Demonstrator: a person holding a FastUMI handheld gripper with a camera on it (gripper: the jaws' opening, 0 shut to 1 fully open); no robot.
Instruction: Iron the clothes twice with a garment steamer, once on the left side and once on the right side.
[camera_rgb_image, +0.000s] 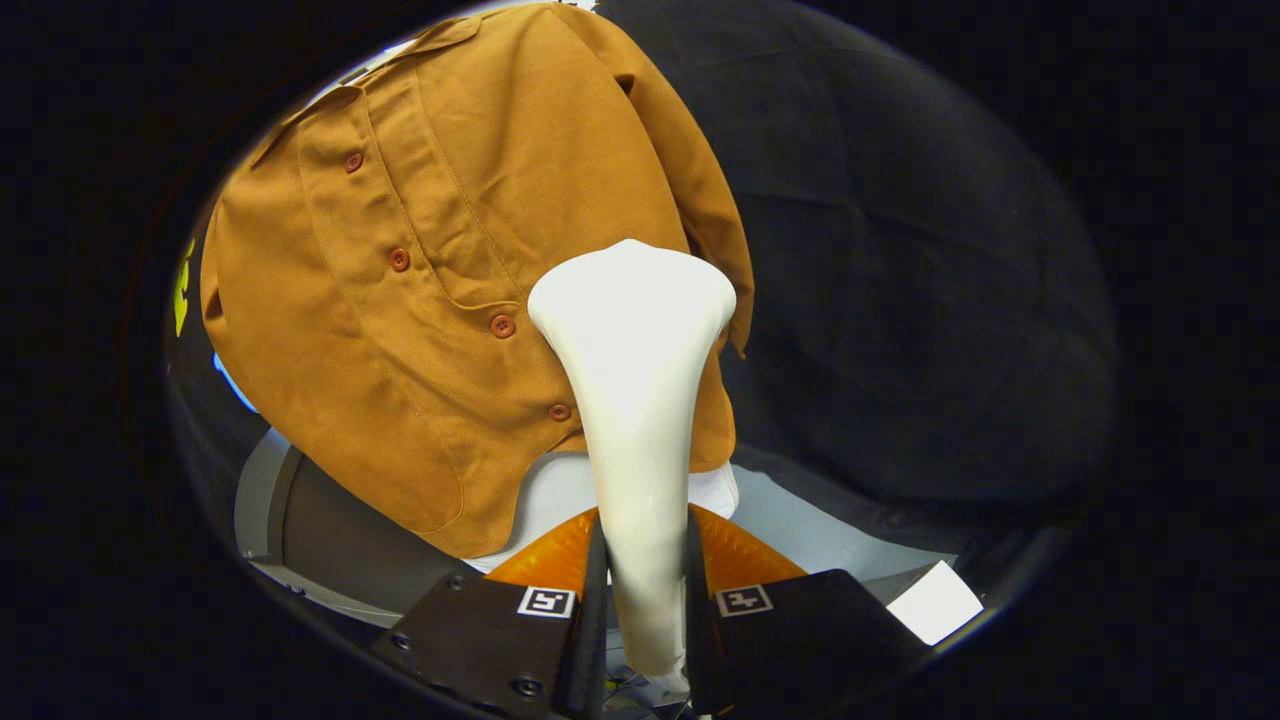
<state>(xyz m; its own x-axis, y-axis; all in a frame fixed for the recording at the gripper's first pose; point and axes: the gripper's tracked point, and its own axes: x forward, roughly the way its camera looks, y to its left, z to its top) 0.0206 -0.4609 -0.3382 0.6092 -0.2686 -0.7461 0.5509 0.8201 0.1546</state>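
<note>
Between the two fingers of the gripper (645, 600), white garment steamer (632, 400) held by its handle; both fingers press on the handle from either side, tongs narrow, closed on it. Handle runs forward from the fingers and flares into a broad head beyond them. Head lies against the lower part of a brown shirt (440, 260), on the panel right of the button row, near the shirt's right edge and its hanging sleeve. Shirt hangs upright against black cloth wall (900, 280), tilted in this view; buttons (502, 325) run down its middle, just left of the steamer head. Hem ends just ahead of the fingers, over a white surface (830, 530). Left panel of the shirt wide and uncovered. Right of the sleeve only dark wall, open room. Grey rail (262, 500) below the shirt's left hem
</note>
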